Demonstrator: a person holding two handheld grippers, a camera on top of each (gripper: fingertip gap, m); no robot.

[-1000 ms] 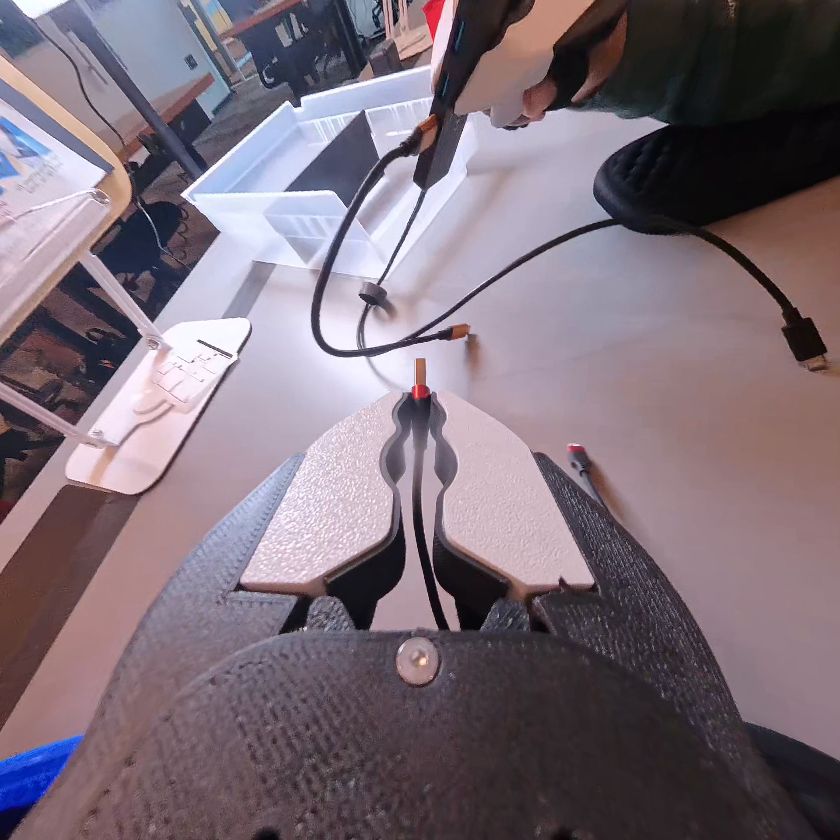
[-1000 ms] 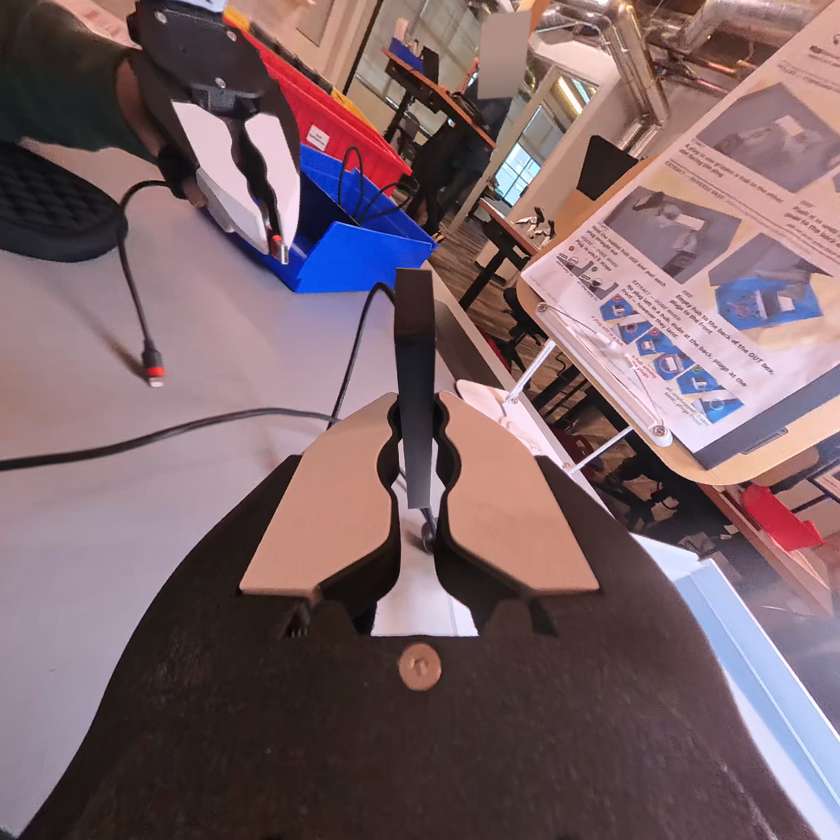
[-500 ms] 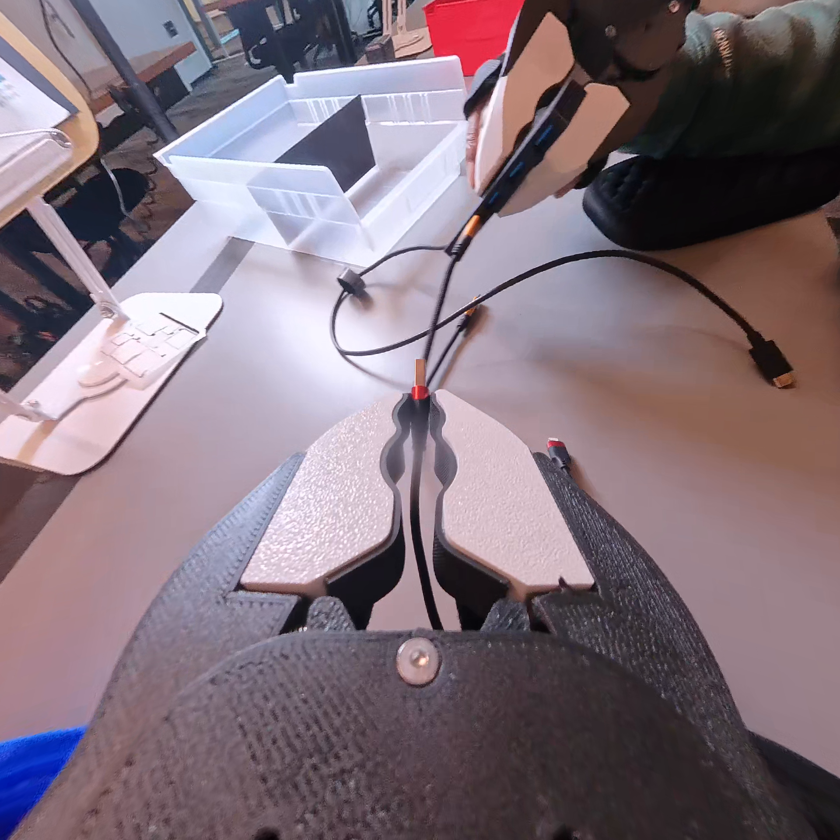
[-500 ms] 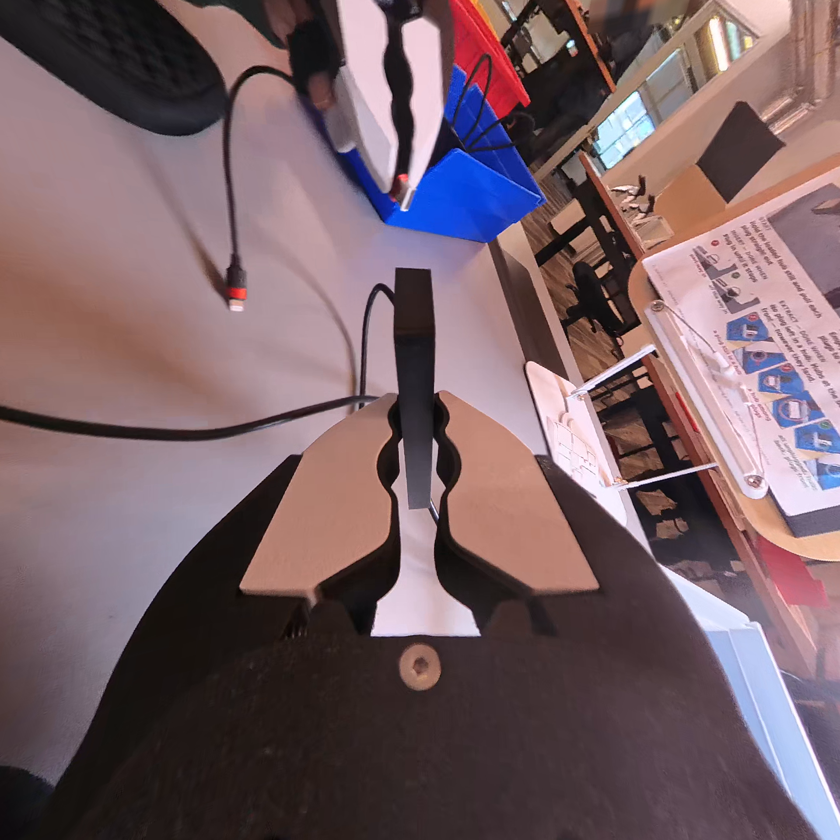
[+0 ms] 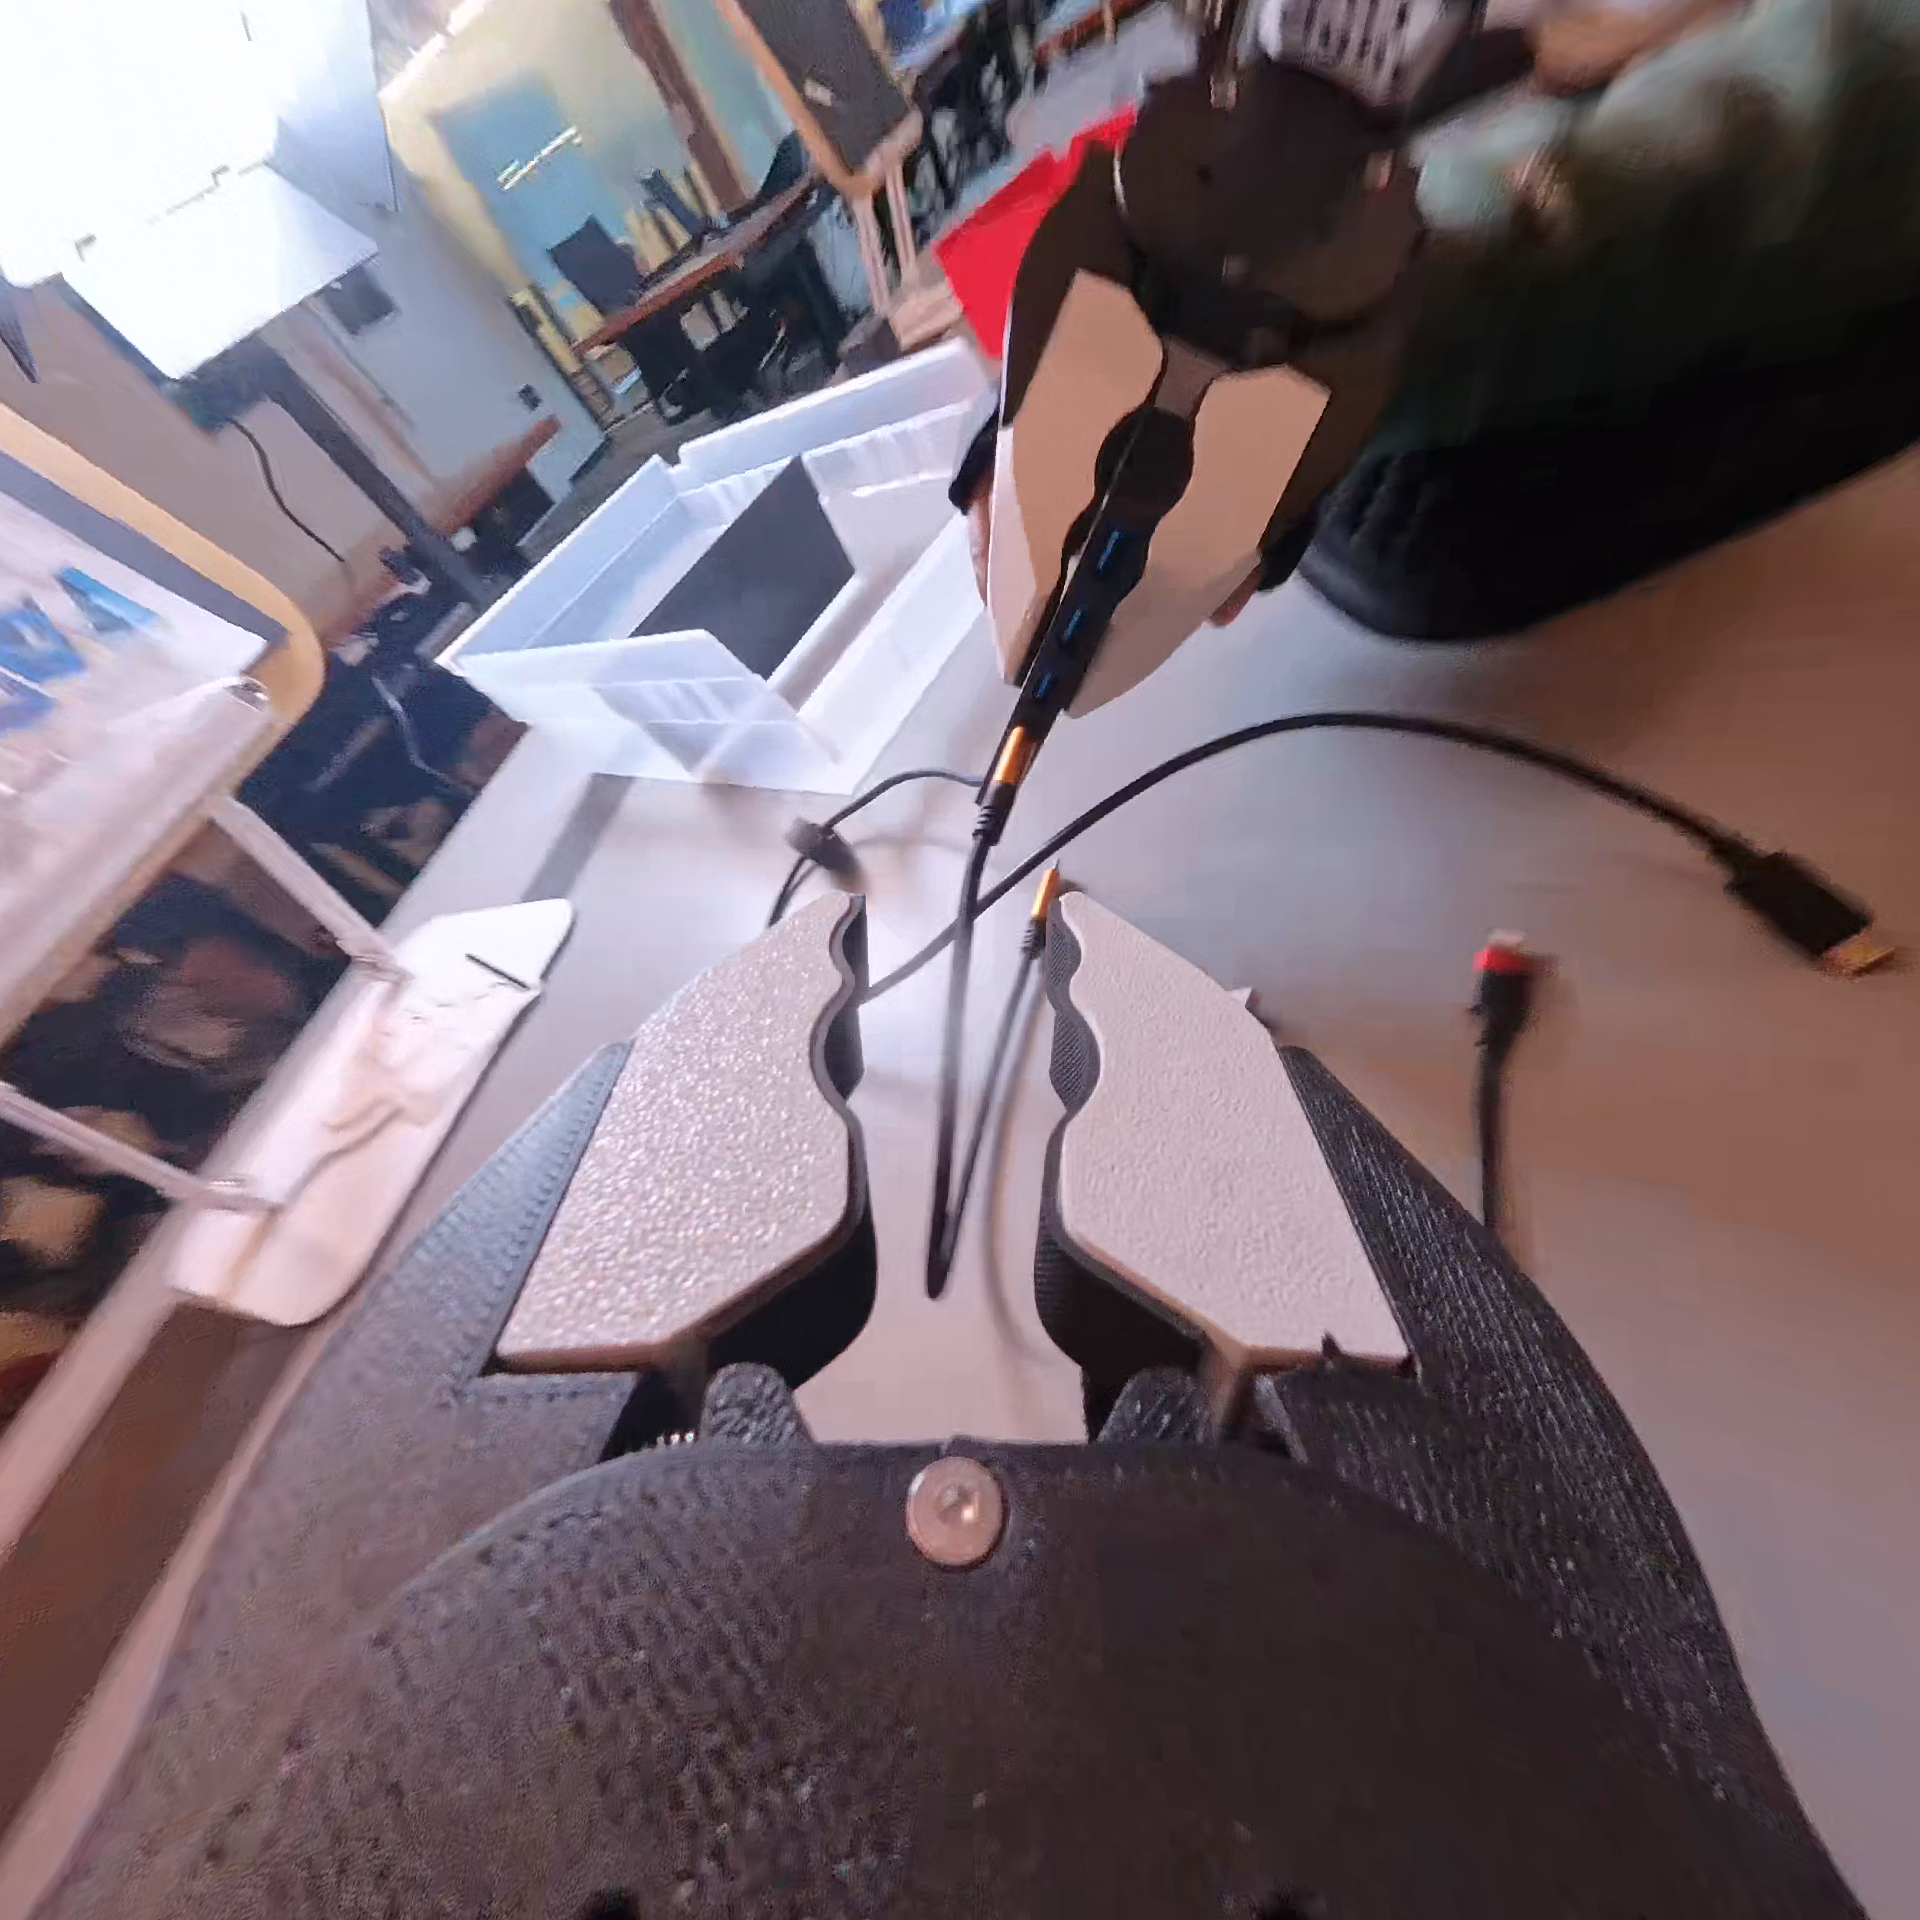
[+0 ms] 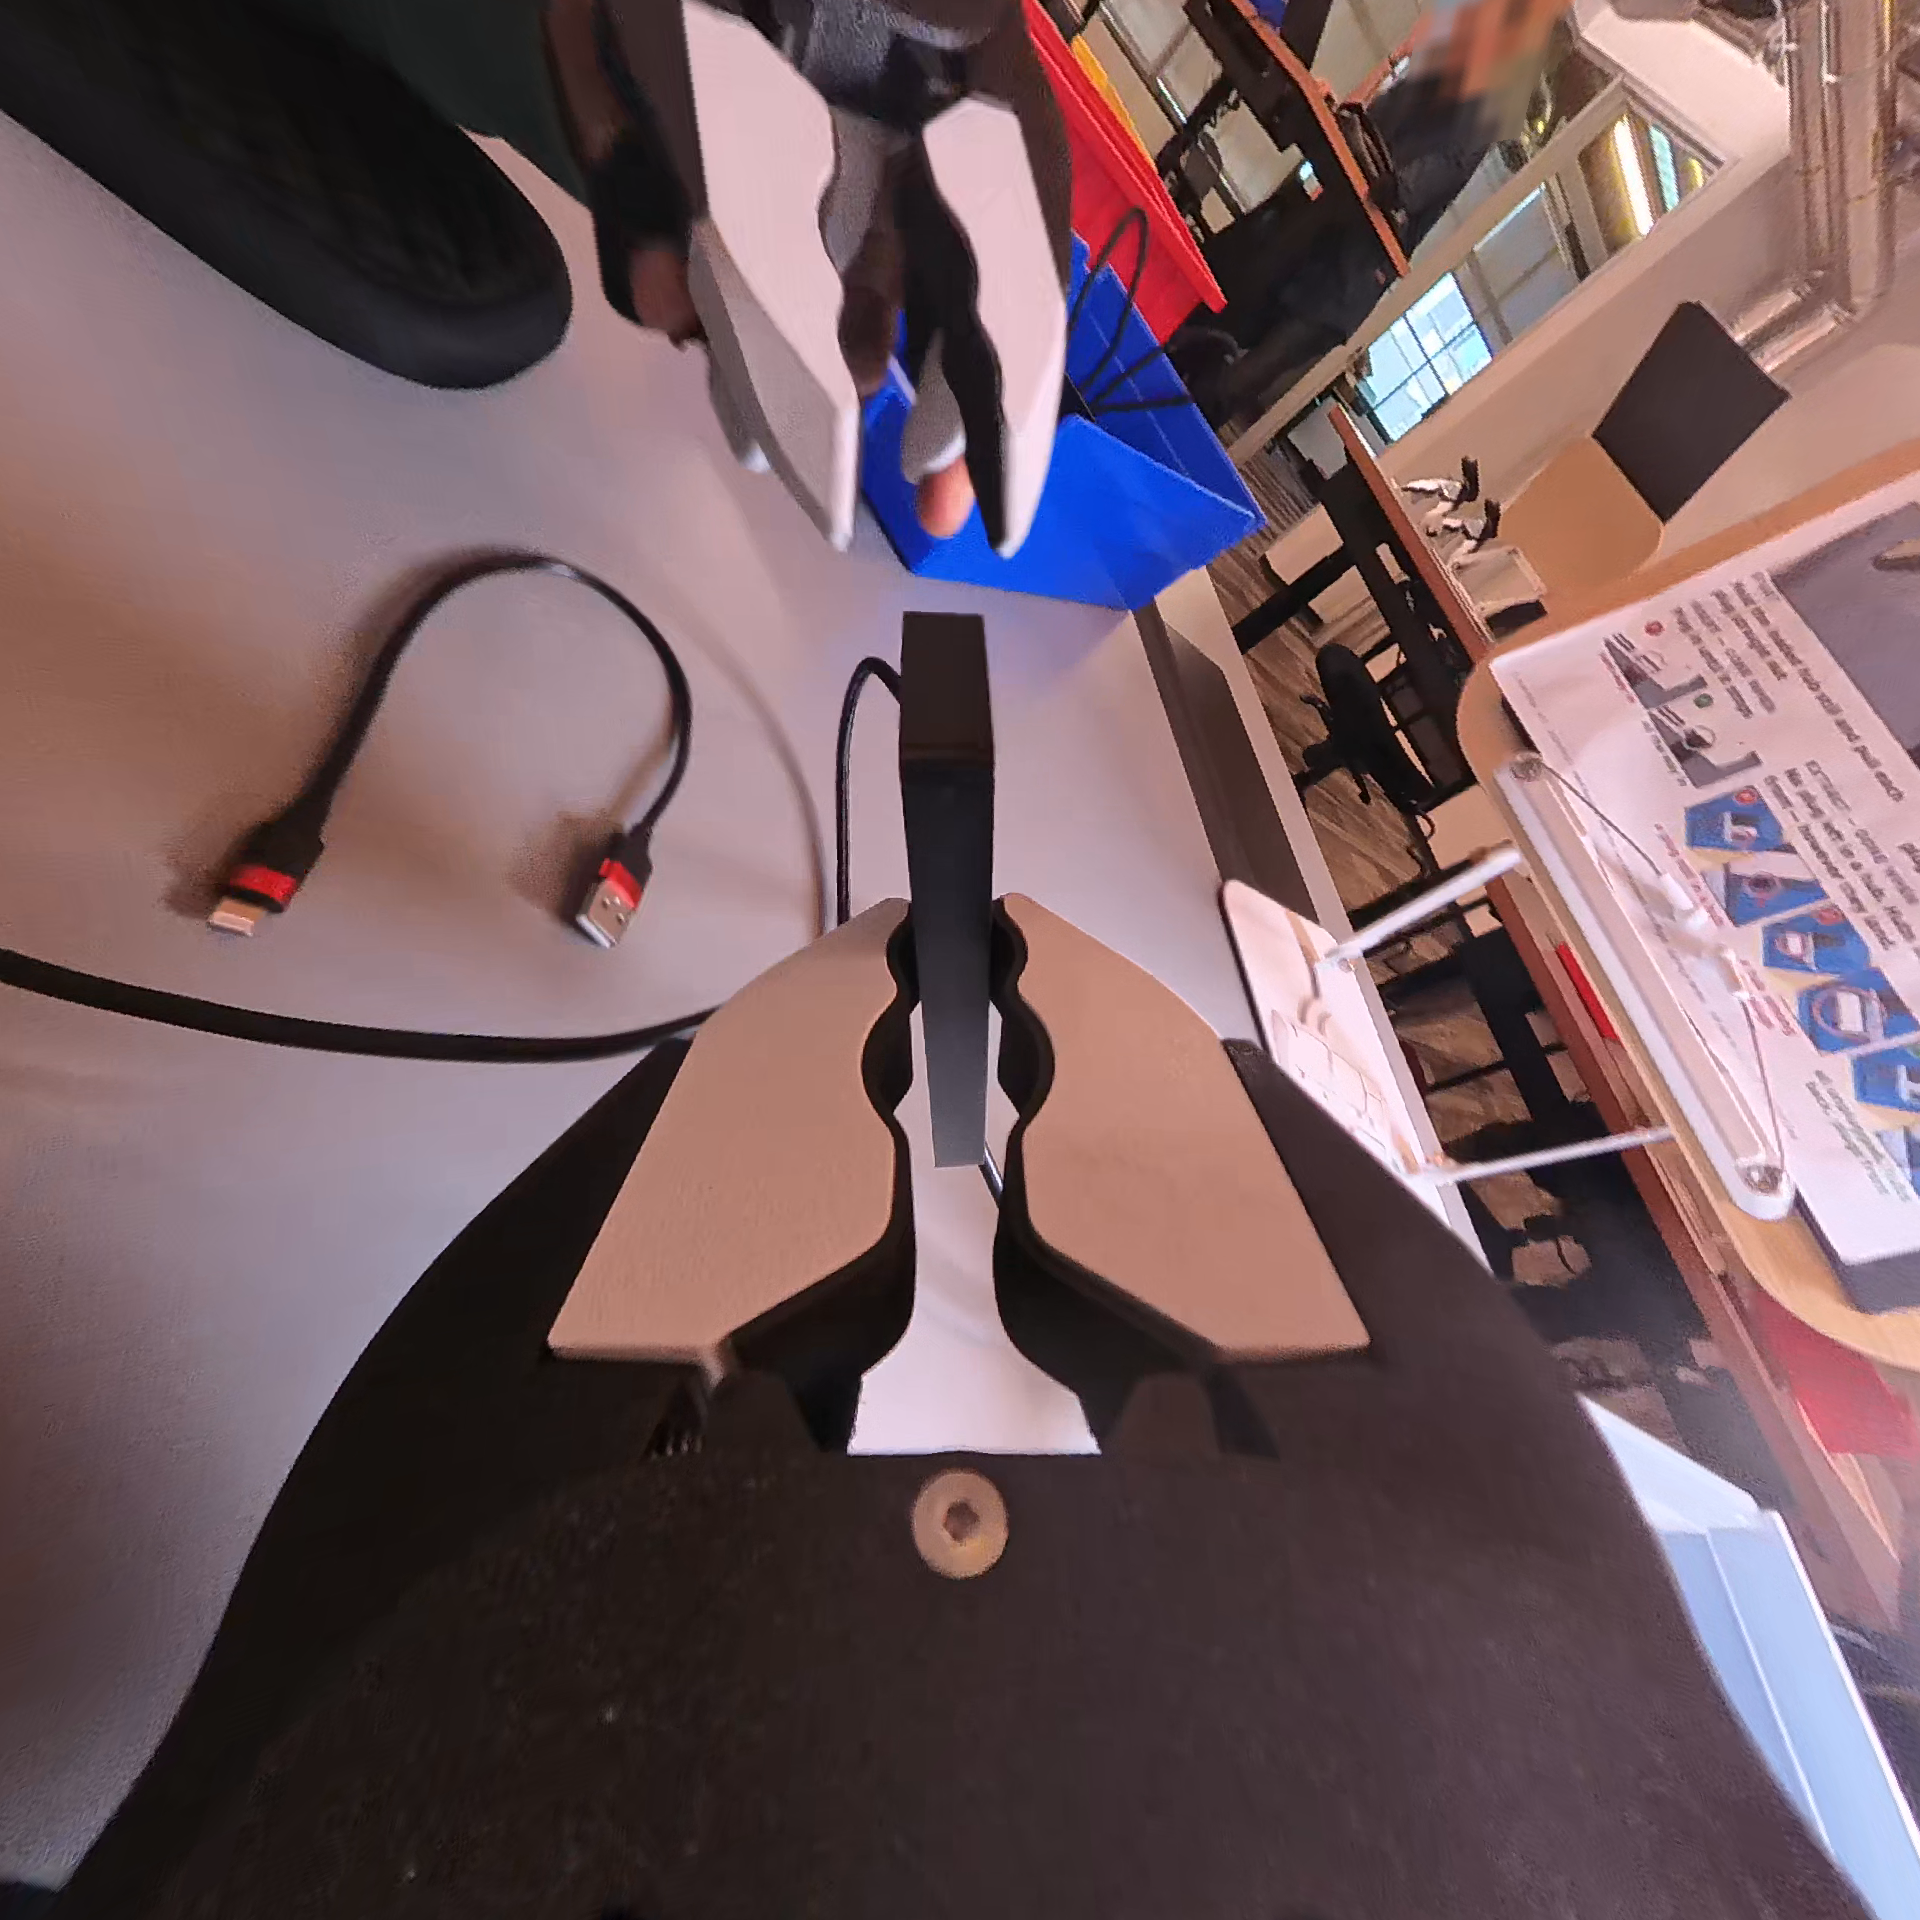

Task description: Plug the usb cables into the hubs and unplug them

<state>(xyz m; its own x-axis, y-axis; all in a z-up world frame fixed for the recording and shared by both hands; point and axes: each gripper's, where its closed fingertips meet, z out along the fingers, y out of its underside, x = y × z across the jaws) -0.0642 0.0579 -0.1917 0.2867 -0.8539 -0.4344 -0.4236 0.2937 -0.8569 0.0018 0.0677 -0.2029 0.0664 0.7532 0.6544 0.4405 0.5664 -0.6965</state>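
My left gripper (image 5: 956, 914) is open and empty, above the table. In the right wrist view it (image 6: 923, 535) hangs open just beyond the hub. My right gripper (image 6: 951, 914) is shut on a slim black USB hub (image 6: 945, 831), held on edge; in the left wrist view it (image 5: 1081, 707) holds the hub (image 5: 1091, 582) with its blue ports showing. An orange-collared plug (image 5: 1013, 753) sits in the hub's lower end. A red-and-black USB cable (image 6: 520, 623) lies loose on the table, its USB-A plug (image 6: 613, 894) and small plug (image 6: 249, 894) both free.
A thick black cable (image 5: 1351, 727) with a black-and-gold plug (image 5: 1808, 920) crosses the table. A white tray (image 5: 727, 582) stands behind, a blue bin (image 6: 1060, 488) beyond the hub. An instruction board (image 6: 1766, 935) on a white stand (image 6: 1320, 997) is at the table edge.
My left gripper has opened and let go of the red-collared USB plug, which now lies on the table. The right gripper has swung the hub closer to the left gripper.
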